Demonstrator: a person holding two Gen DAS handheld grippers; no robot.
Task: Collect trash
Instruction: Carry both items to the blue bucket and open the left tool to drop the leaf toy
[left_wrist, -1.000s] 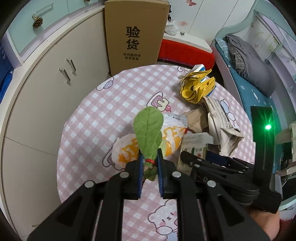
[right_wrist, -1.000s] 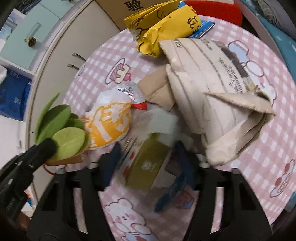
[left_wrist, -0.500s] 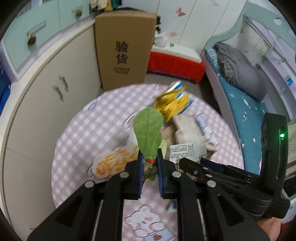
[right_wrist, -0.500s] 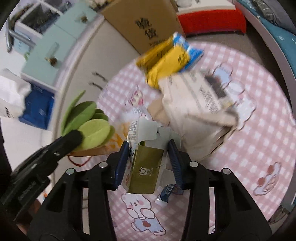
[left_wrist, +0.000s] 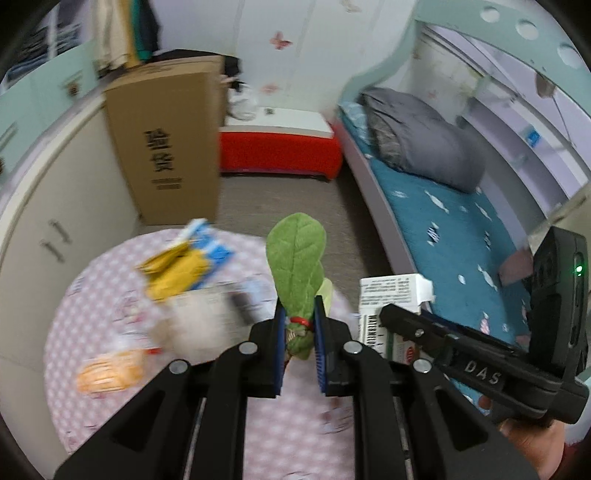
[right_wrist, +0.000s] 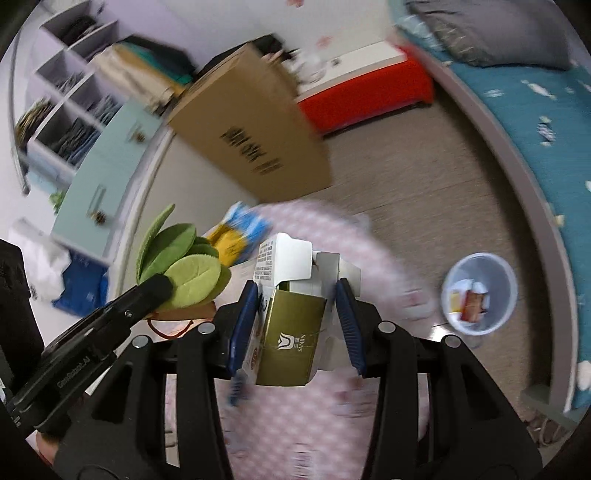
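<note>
Aloft over the pink checked table (left_wrist: 110, 398), a felt leaf bundle (left_wrist: 297, 266) is clamped upright by the left gripper (left_wrist: 298, 350), while an opened carton (right_wrist: 291, 314) (gold-sided) is pinched by the right gripper (right_wrist: 295, 325), level beside it; a white bin (right_wrist: 480, 291) is seen on the floor.

1. Grippers: two, the left gripper (left_wrist: 298, 334) and the right gripper (right_wrist: 297, 317).
2. Plush leaf bunches: one (left_wrist: 297, 273), of several green leaves; their exact number cannot be told.
3. Opened cartons: one (right_wrist: 291, 321), white and olive.
4. Yellow-and-blue wrappers: one (left_wrist: 184, 266).
5. Orange-and-white wrappers: one (left_wrist: 109, 371), blurred.
6. Round tables: one (left_wrist: 295, 424), pink checked.
7. Waste bins: one (right_wrist: 458, 277), white.
8. Tall cardboard boxes: one (left_wrist: 166, 147).
</note>
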